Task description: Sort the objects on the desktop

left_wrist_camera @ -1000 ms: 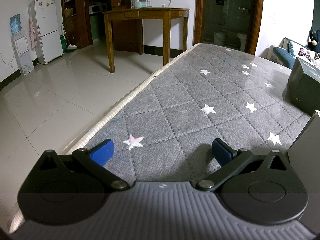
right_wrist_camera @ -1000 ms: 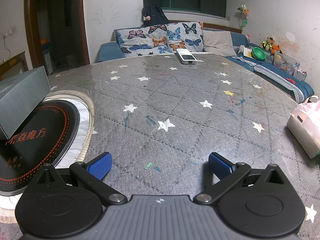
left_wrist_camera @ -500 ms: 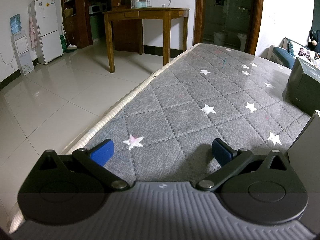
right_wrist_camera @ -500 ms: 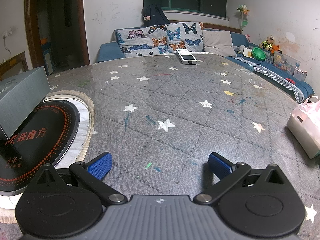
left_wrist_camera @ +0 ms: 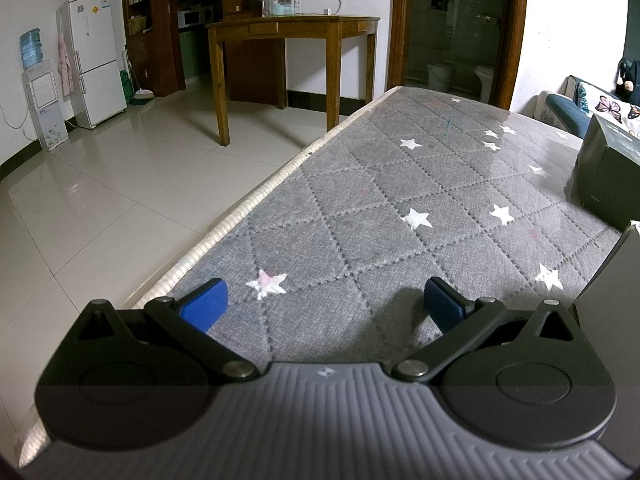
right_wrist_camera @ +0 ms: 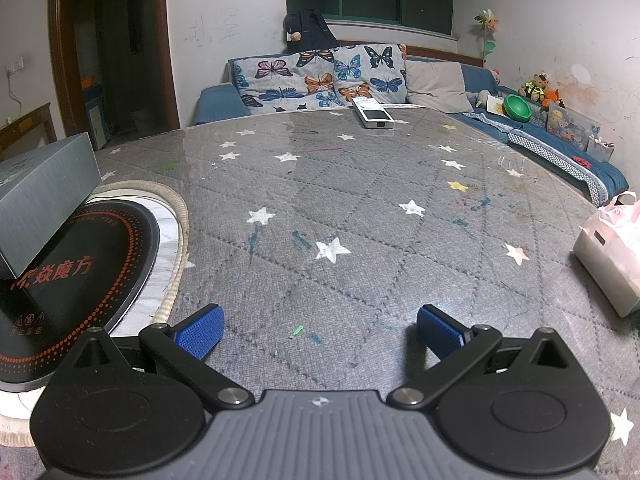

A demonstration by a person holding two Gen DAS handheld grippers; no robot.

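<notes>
While both grippers hover low over a grey star-patterned table cover (right_wrist_camera: 360, 208), neither holds anything. Seen from the right wrist, the right gripper (right_wrist_camera: 320, 330) has its blue pads (right_wrist_camera: 200, 330) spread wide apart over bare fabric. A white remote-like device (right_wrist_camera: 373, 114) lies at the far edge of the cover, well beyond the gripper. A grey box (right_wrist_camera: 44, 196) rests on a black round cooktop (right_wrist_camera: 76, 264) set into the cover at the near left, just beside the gripper. A pale pink bag (right_wrist_camera: 612, 256) sits at the cover's right edge. Behind the cover runs a blue sofa (right_wrist_camera: 218, 102) with butterfly cushions (right_wrist_camera: 316, 78). Seen from the left wrist, the left gripper (left_wrist_camera: 322, 306) is likewise spread wide above the cover near its edge, with a dark box (left_wrist_camera: 608, 176), possibly the same grey one, on the cover to the far right. Beyond the cover's edge stand a wooden table (left_wrist_camera: 292, 40) and a white fridge (left_wrist_camera: 98, 56) on a tiled floor (left_wrist_camera: 100, 200).
</notes>
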